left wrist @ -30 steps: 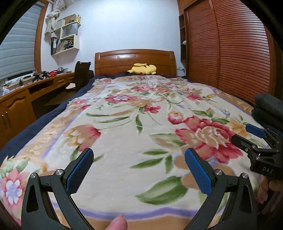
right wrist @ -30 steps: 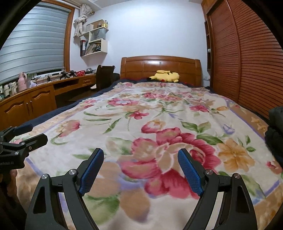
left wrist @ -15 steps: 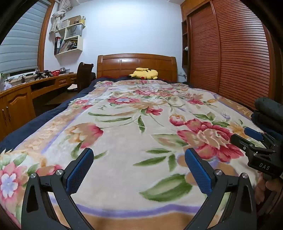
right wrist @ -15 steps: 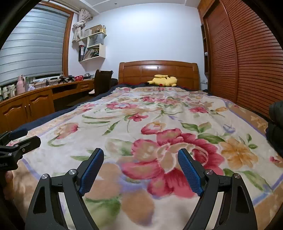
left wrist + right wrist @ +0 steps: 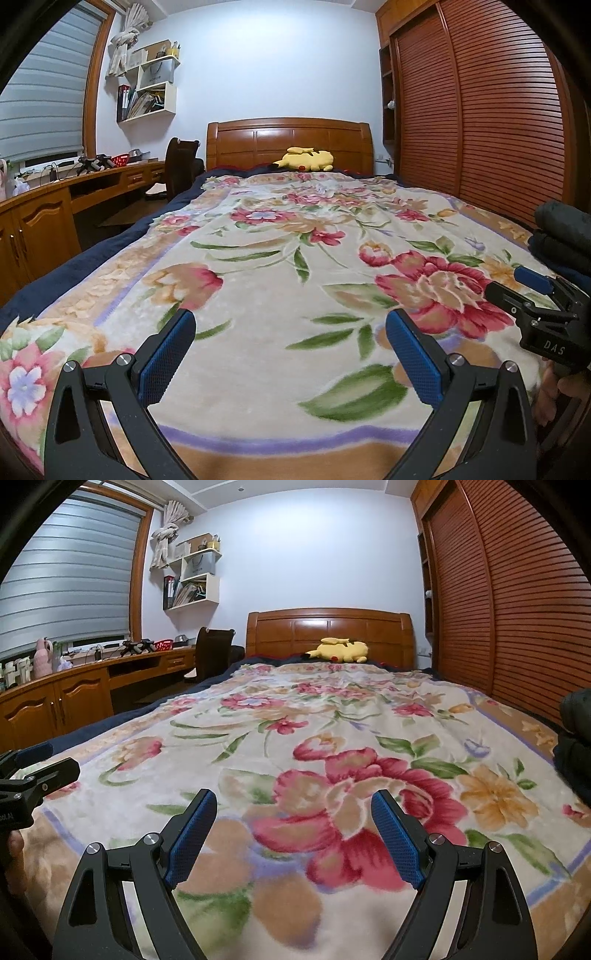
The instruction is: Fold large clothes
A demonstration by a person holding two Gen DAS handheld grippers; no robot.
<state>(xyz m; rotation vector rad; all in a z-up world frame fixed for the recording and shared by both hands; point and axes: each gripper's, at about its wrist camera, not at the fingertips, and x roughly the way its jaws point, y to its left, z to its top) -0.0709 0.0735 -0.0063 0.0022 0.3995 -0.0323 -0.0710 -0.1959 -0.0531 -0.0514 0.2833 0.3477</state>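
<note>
A stack of folded dark clothes [image 5: 565, 236] lies at the right edge of the bed, cut off by the frame, and shows again as dark clothes [image 5: 576, 749] in the right wrist view. My left gripper [image 5: 290, 321] hovers open over the foot of the floral blanket [image 5: 280, 258], nothing between its blue pads. My right gripper [image 5: 294, 797] is open too, above a big red flower on the blanket [image 5: 295, 716]. Each one shows in the other's view: right gripper [image 5: 532, 295] just left of the clothes, left gripper [image 5: 37, 771] at the left edge.
A wooden headboard [image 5: 290, 144] with a yellow plush toy [image 5: 306, 159] ends the bed. A slatted wardrobe [image 5: 480, 110] runs along the right side. On the left stand a long wooden desk [image 5: 48, 206], a dark chair [image 5: 181, 162] and wall shelves [image 5: 147, 92].
Both views have tilted up slightly. A fingertip at the bottom edge of the left wrist view is gone. Both jaws stand as wide as before.
</note>
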